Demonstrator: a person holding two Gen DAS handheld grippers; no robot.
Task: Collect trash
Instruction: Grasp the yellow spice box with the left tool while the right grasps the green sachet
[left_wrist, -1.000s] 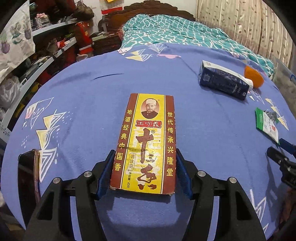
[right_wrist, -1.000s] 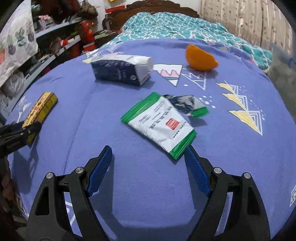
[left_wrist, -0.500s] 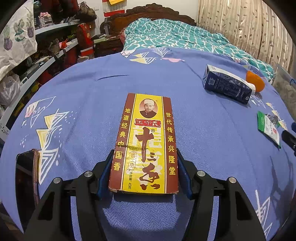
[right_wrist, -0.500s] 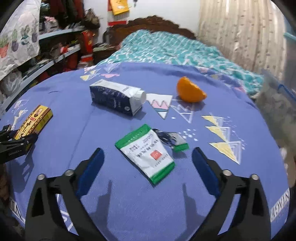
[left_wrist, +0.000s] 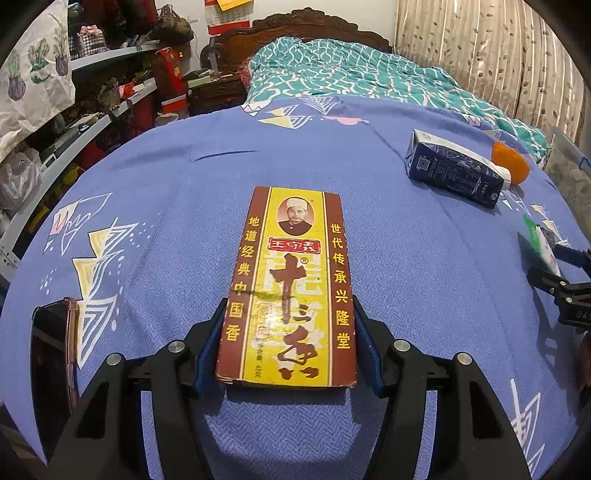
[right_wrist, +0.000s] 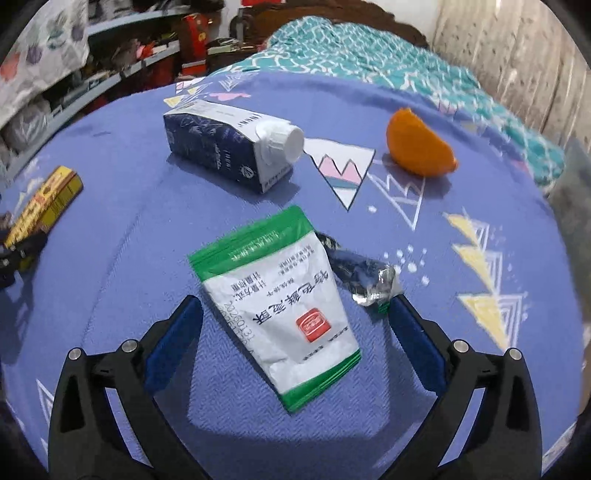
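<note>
Two grippers are working: the left gripper (left_wrist: 286, 354) is clamping the spice box (left_wrist: 291, 288) on the blue cloth (left_wrist: 166, 184). Right view: the right gripper (right_wrist: 295, 332), jaws just spread wide, is now straddling the green-edged sachet (right_wrist: 284, 302), closer than before, unclenched.

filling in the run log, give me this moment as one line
left gripper: shut on spice box | right gripper: jaws just opened, straddling green-edged sachet, not gripping | milk carton, orange peel untouched
</note>
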